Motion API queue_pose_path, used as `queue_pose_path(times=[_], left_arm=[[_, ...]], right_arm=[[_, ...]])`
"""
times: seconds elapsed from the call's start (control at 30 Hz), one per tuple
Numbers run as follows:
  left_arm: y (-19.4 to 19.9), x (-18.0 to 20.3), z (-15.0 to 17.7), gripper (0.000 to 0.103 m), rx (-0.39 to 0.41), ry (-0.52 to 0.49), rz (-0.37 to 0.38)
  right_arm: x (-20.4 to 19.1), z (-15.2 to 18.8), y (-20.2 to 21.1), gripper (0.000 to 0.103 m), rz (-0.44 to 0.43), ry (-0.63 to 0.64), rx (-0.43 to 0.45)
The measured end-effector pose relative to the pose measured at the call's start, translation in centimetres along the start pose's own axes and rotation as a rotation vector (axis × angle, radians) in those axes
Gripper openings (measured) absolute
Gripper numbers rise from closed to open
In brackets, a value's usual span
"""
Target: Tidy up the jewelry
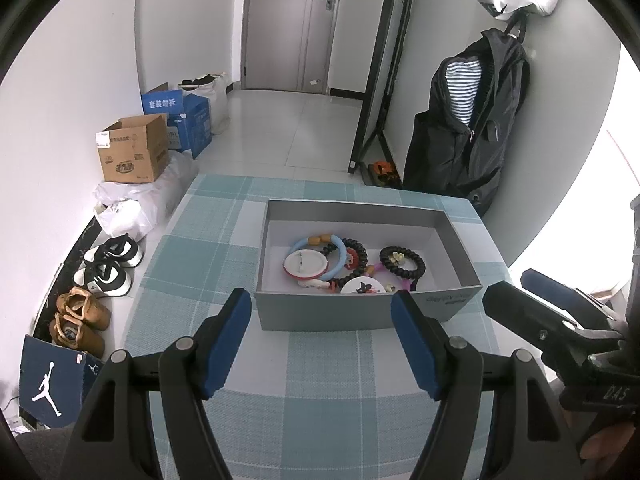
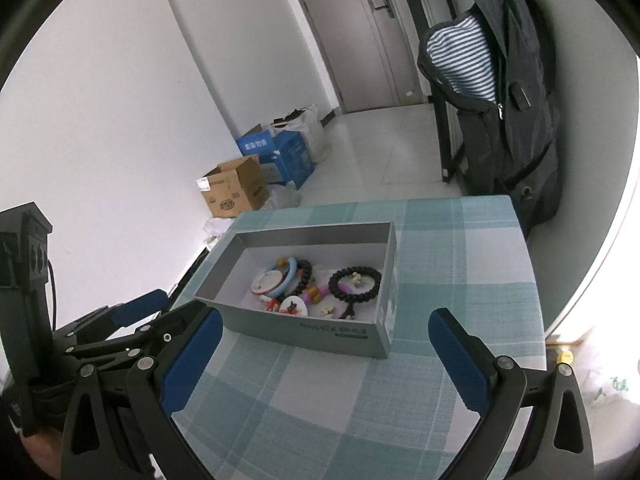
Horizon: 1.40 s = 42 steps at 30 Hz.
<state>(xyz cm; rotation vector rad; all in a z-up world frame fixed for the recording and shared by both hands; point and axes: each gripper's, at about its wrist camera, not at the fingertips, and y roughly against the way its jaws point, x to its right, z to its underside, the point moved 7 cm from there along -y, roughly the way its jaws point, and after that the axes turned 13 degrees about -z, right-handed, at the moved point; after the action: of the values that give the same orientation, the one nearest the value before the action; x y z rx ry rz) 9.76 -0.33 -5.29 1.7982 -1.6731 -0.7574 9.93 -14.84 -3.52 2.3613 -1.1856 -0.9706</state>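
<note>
A grey open box (image 1: 320,312) (image 2: 304,330) stands on a table with a blue-green checked cloth (image 1: 320,392) (image 2: 440,248). Inside lie a light blue ring bracelet (image 1: 340,254) (image 2: 290,274), a black bead bracelet (image 1: 402,262) (image 2: 354,284), round white badges (image 1: 304,264) (image 2: 294,307) and small charms. My left gripper (image 1: 322,304) hovers open just before the box's near wall, nothing between its blue pads. My right gripper (image 2: 326,324) is open too, over the cloth in front of the box, holding nothing. Each gripper shows at the other view's edge.
Past the table's left edge, on the floor, sit shoes (image 1: 106,268), a cardboard box (image 1: 132,152) (image 2: 236,188) and blue boxes (image 1: 188,116) (image 2: 280,156). A dark backpack (image 1: 468,128) (image 2: 500,92) hangs on the wall to the right beside a black rack (image 1: 380,80). A door (image 1: 288,24) is at the back.
</note>
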Motion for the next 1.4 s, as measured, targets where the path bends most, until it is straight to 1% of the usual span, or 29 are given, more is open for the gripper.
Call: queue_pose_path(times=[0.17,0.27,0.77,1.4], left_arm=[[-0.12,0.05,-0.02,0.068,-0.003,0.001,0.004],[-0.19,-0.11,-0.06,0.068,0.000,0.002,-0.018],[-0.43,0.08,-0.03,0.068,-0.017,0.008,-0.002],[-0.05,0.50,0.01,0.068,-0.006,-0.012,0.000]], right_arm=[[-0.04,0.15,-0.28,0.103,0.001,0.001,-0.008],[-0.01,0.12,-0.32,0.103,0.001,0.000,-0.008],[0.16,0.05,-0.42,0.103,0.002,-0.003,-0.010],[0.37,0.06,-0.39,0.103,0.003,-0.010,-0.011]])
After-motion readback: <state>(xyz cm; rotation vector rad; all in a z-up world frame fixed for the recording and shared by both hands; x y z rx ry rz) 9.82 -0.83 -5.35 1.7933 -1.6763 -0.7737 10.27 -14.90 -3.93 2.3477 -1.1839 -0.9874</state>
